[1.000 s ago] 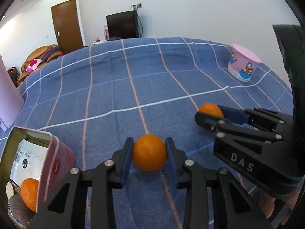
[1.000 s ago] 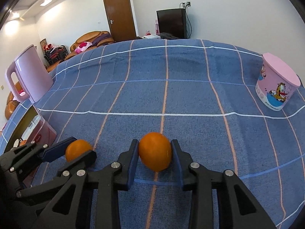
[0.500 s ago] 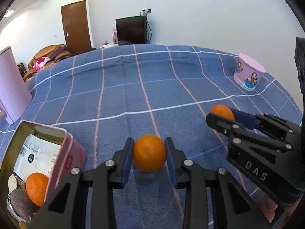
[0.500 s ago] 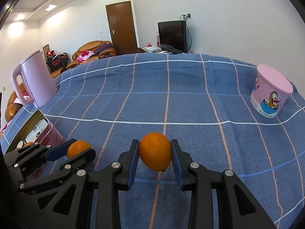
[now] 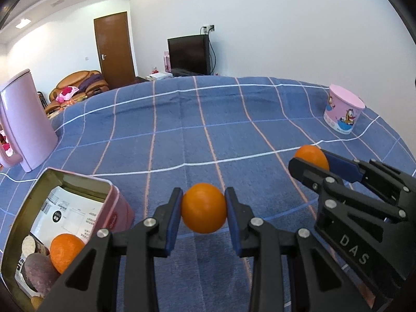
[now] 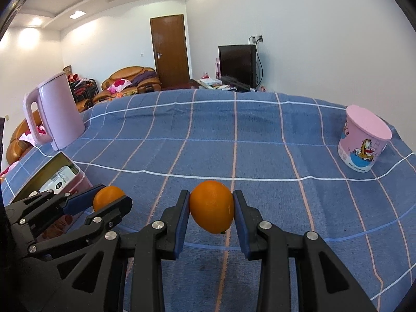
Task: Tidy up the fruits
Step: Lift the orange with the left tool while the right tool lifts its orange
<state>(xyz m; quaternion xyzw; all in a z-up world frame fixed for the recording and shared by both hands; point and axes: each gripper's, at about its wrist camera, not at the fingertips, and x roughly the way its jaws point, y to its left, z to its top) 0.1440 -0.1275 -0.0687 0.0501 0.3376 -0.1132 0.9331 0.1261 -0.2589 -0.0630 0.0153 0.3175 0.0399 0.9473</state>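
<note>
Fingers (image 5: 173, 217) of left gripper (image 5: 203, 212) and right gripper (image 6: 211, 212) each clamp a round orange fruit (image 5: 203, 212) mid-body; light, firm, smooth-skinned, likely rolls if released.

Two oranges are off the blue checked cloth (image 5: 182, 119), each pinched between a pair of blue pads. One is round and smooth (image 5: 203, 208); the other is slightly egg-shaped, narrow end down (image 6: 212, 210). A third orange (image 5: 65, 251) lies inside the open pink tin (image 5: 114, 208) near the cloth's left edge, beside some brownish round pieces (image 5: 36, 270).
</note>
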